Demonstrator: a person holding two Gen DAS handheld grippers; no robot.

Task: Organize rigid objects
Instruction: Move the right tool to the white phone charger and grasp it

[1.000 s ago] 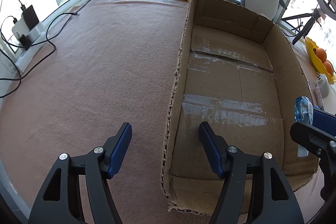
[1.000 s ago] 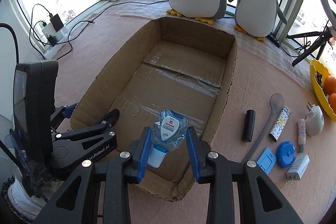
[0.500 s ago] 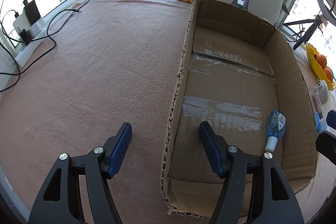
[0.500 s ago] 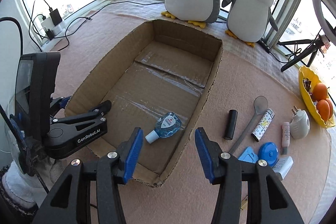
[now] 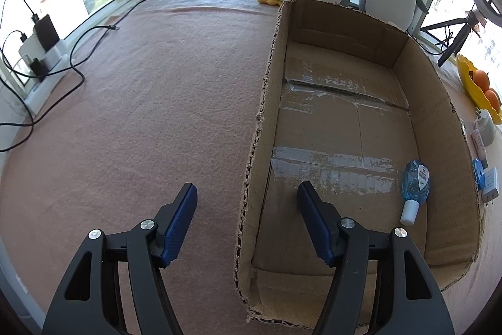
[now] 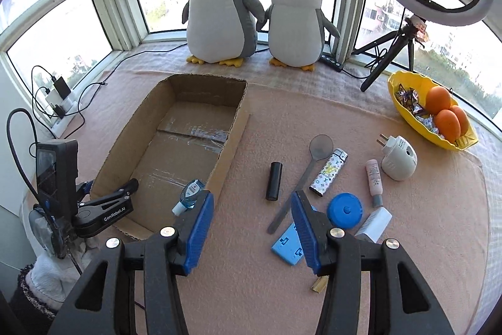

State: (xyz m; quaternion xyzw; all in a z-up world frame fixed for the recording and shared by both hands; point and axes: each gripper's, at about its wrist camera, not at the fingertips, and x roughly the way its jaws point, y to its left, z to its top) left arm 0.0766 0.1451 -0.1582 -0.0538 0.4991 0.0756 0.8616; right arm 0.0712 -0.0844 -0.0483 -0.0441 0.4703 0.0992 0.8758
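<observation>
One small bottle of clear blue plastic, with a white cap and a label, is seen lying on its side on the floor of the one cardboard box. It lies to the right of the left gripper, whose jaws are held wide apart over the box's near wall, grasping nothing. The bottle is just beyond the left finger of the right gripper, whose jaws have just been opening; nothing is between them. Ahead of it one black cylinder, one spoon and one lighter are laid. Two plush penguins and three oranges are seen farther off.
</observation>
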